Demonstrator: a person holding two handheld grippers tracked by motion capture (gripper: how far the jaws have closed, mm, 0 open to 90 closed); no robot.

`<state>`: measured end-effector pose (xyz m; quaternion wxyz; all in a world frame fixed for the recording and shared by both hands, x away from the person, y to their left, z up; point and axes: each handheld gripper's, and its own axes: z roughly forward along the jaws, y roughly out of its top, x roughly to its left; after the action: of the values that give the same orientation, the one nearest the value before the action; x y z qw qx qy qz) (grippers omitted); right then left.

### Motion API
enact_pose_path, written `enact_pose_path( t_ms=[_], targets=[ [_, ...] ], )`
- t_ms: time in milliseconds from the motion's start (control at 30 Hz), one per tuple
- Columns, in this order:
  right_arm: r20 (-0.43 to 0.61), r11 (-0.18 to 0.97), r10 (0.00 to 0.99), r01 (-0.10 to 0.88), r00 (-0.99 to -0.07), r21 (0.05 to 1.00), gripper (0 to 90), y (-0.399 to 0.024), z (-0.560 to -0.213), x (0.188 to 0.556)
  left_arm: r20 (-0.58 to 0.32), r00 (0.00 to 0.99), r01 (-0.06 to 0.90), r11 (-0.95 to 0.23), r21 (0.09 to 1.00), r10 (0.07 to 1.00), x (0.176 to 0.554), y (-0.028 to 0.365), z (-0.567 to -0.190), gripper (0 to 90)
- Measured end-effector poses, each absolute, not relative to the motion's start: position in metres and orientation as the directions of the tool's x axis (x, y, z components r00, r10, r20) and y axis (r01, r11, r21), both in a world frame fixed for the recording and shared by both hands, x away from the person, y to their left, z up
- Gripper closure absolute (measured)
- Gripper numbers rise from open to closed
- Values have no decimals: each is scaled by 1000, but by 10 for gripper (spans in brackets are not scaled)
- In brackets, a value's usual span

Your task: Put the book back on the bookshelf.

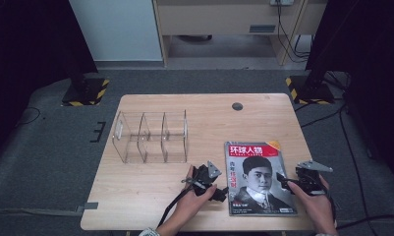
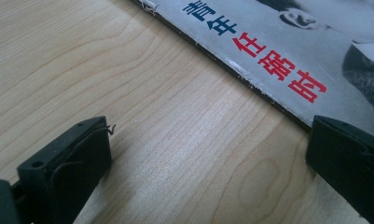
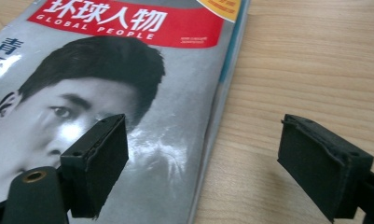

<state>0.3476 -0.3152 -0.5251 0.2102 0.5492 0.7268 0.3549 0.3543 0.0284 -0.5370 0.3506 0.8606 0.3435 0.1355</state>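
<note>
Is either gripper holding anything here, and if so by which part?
Nothing is held. The left gripper and right gripper are both open, straddling the magazine's side edges.

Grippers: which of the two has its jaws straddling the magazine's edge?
The right gripper: one jaw hangs over the magazine cover, the other over bare table. The left gripper, also open, stands mostly over wood beside the magazine.

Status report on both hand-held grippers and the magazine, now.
Left hand-held gripper open at the magazine's left edge. Right hand-held gripper open, straddling its right edge. Magazine flat on table, not gripped. Clear organizer stands well off; nothing blocks.
</note>
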Motion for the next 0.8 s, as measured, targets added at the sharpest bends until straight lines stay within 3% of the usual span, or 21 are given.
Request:
enact_pose_path(
  t_ms=[433,700,800],
  targets=[
    [87,155,940,642,-329,751,206,-313,-525,349,-7,728,496,-519,696,686,354,28,-537,0],
    [89,152,940,638,-328,755,186,-312,-524,349,-4,731,490,-521,699,682,353,29,-537,1],
    [94,145,941,639,-324,756,176,-312,-523,350,-35,731,497,-497,711,681,352,32,-535,52]
  ],
)
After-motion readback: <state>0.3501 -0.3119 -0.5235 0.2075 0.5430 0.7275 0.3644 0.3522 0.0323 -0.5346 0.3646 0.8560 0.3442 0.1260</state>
